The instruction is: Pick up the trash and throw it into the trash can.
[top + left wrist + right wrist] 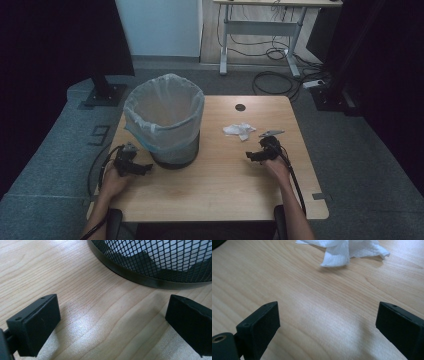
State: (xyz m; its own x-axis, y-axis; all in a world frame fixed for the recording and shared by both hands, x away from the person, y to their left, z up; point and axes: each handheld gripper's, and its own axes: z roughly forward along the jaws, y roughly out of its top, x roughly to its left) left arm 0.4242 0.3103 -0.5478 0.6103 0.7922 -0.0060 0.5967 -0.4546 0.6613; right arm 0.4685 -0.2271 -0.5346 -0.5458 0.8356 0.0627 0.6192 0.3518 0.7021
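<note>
The crumpled tissue (239, 130) lies on the tabletop (220, 185) to the right of the lined mesh bin (165, 120), not yet picked up. The right gripper (252, 156) sits near the tissue, jaws apart and empty. The left gripper (145, 169) rests beside the bin, jaws apart too. Grasping and binning remain.

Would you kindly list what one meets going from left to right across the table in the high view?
Left gripper → wire bin lined with a plastic bag → crumpled white tissue → right gripper, jaws open and empty.
</note>
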